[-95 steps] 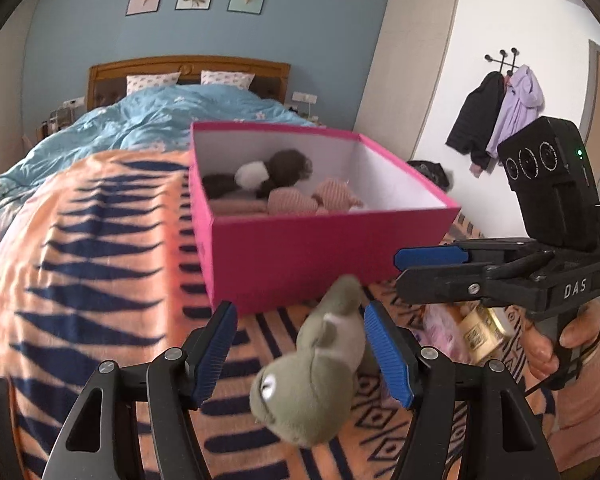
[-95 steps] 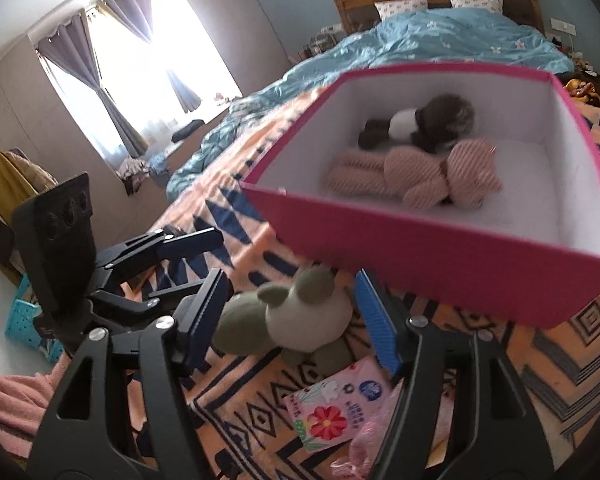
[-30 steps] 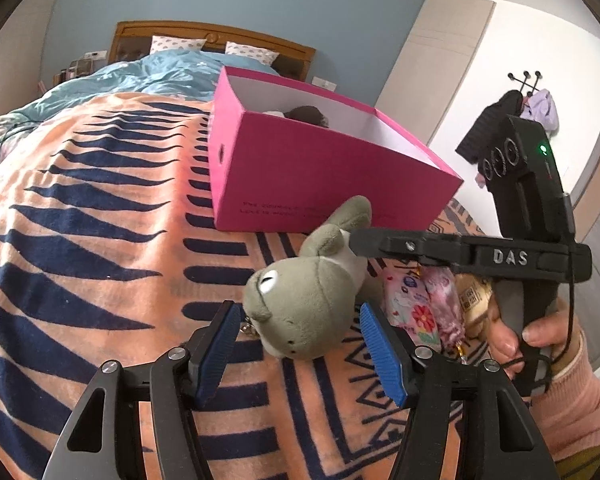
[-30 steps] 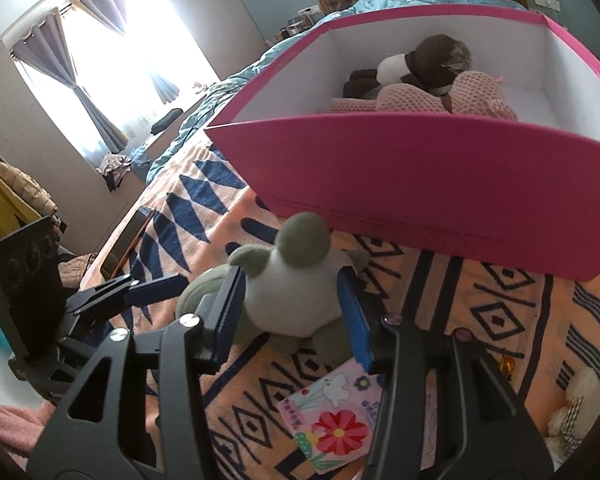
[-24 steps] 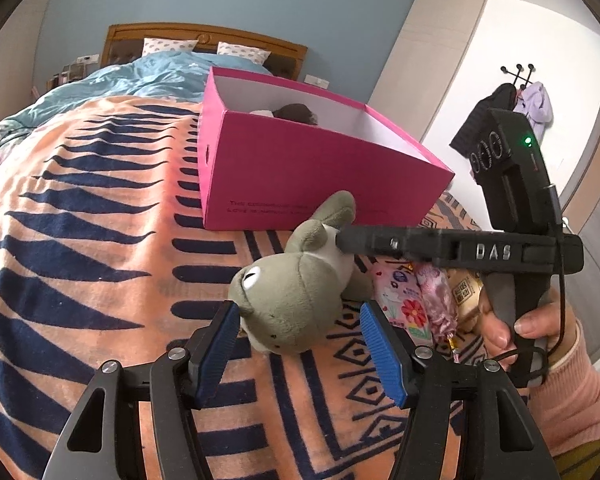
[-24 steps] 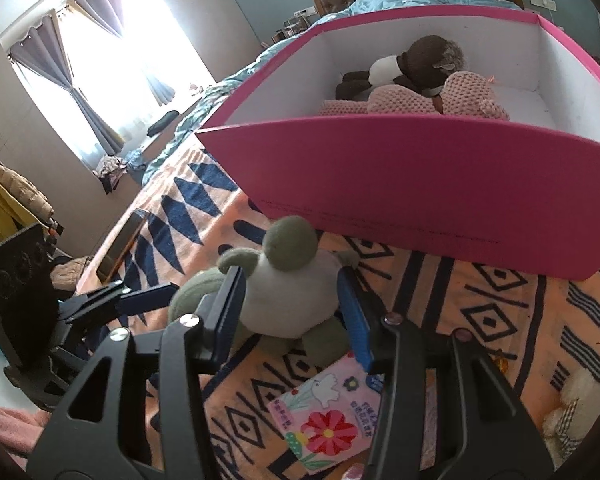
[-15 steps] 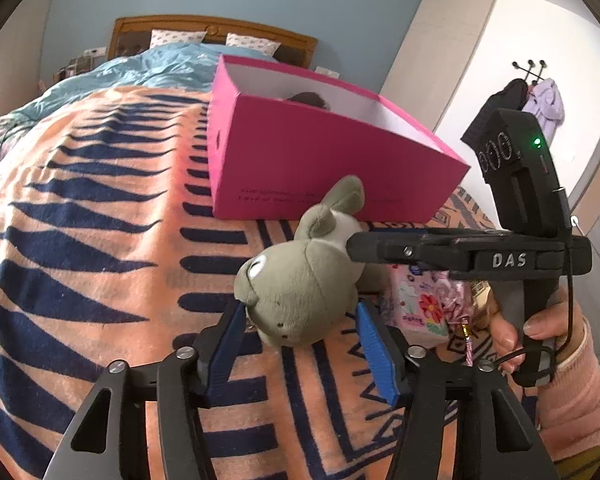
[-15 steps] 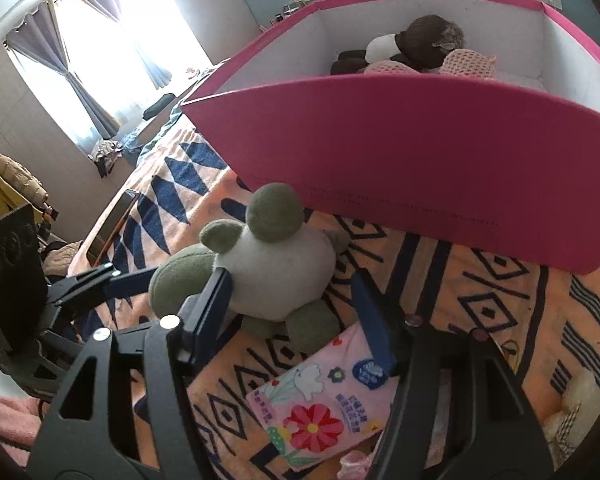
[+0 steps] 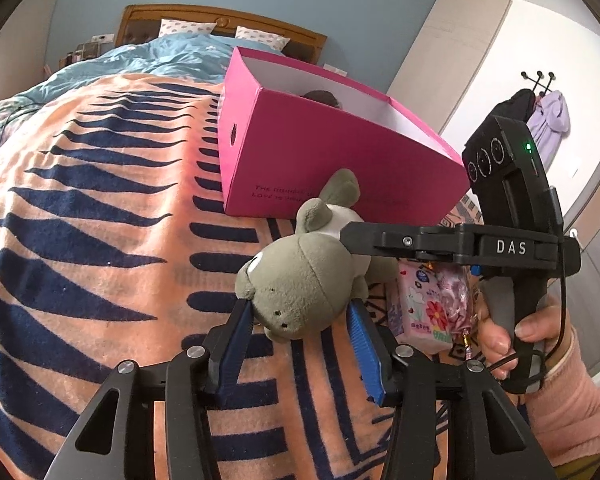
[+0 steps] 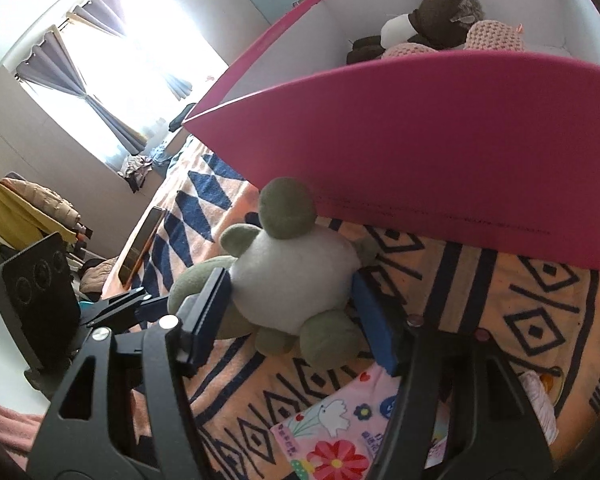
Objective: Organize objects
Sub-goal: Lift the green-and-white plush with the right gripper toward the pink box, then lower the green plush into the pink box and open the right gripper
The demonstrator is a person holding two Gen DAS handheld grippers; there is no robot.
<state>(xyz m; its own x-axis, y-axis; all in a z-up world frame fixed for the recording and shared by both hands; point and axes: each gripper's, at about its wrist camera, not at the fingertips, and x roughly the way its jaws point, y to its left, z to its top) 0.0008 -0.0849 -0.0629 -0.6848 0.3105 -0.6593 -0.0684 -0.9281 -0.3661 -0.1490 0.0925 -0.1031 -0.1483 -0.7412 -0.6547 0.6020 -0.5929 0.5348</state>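
Grey-green plush toy (image 9: 300,280), white belly, lying on striped blanket (image 9: 80,240) before pink box (image 9: 340,168); head toward left gripper (image 9: 300,330), just closing on it; right gripper (image 10: 296,304) apparently pinching belly.

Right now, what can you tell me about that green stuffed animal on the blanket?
The green plush toy is soft and fuzzy, olive green with a white belly, stubby limbs and a white eye. It lies on the patterned blanket beside the pink box. The left gripper, just closing, brackets its head; the right gripper brackets its belly.
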